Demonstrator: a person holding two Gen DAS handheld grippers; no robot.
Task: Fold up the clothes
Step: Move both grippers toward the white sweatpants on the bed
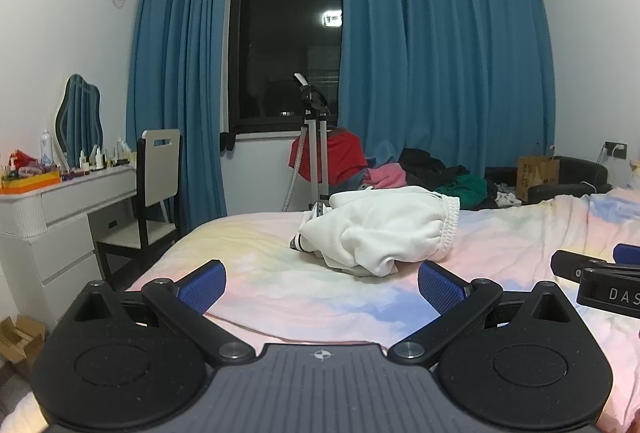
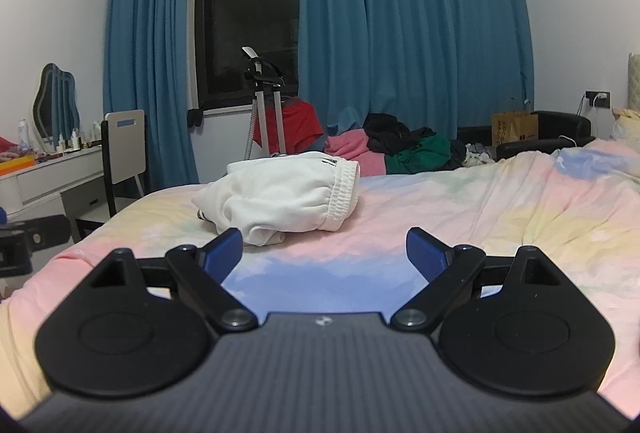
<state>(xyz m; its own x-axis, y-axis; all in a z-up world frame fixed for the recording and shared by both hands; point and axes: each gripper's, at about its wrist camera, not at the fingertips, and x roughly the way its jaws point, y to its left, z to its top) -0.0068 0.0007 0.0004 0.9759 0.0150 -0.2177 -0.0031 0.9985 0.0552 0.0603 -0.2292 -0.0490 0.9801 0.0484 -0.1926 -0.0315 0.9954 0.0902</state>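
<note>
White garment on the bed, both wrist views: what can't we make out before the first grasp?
- White garment: bunched, so its type and its sleeve or leg layout are folded under itself, in both views.
- Its far side: hidden by its own bulk.
- Right gripper in the left wrist view: cut off by the frame edge.
- Clothes pile behind the bed: overlapping, count unclear.

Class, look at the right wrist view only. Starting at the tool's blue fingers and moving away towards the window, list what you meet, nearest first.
Right tool → bedspread → white garment → pile of clothes → blue curtain.
</note>
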